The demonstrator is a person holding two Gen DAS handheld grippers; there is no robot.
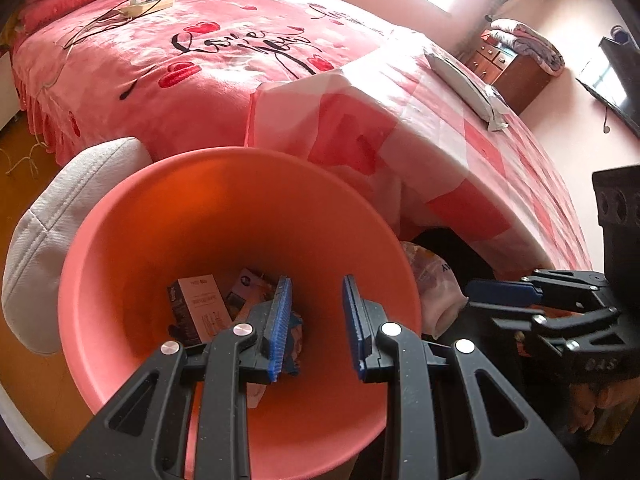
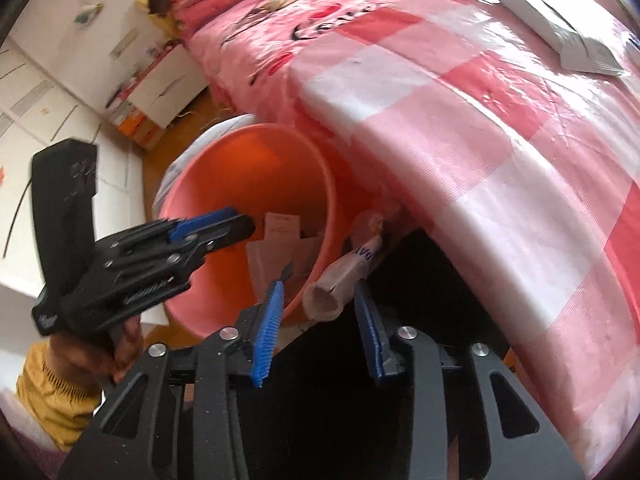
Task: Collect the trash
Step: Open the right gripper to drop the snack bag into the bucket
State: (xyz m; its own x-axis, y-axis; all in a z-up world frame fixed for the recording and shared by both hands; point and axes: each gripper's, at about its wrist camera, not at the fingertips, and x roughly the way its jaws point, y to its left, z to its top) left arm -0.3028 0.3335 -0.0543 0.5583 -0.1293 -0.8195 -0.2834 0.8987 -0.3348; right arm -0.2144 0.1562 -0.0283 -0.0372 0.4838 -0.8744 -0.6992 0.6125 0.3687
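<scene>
A pink waste bin [image 1: 240, 216] [image 2: 260, 168] stands beside a table, with small boxes [image 1: 200, 308] [image 2: 282, 224] and other trash at its bottom. My left gripper [image 1: 317, 284] [image 2: 242, 222] hangs over the bin's mouth, jaws shut with nothing between them. A rolled beige wrapper [image 2: 342, 276] [image 1: 434, 284] sits just outside the bin's right rim, against the tablecloth. My right gripper [image 2: 320, 280] [image 1: 470, 300] has its fingers on either side of the wrapper's open end. The right pad [image 2: 366, 320] is against the wrapper, and a narrow gap shows at the left pad [image 2: 270, 320].
The table wears a pink-and-white checked cloth [image 1: 460, 152] [image 2: 480, 140], with a grey mailer bag [image 1: 460, 76] [image 2: 532, 12] on top. Under it is dark space [image 2: 420, 280]. A white cushion [image 1: 52, 232] touches the bin's left. Behind is a pink bed [image 1: 180, 52]. A yellow-sleeved hand [image 2: 80, 356] holds the left gripper.
</scene>
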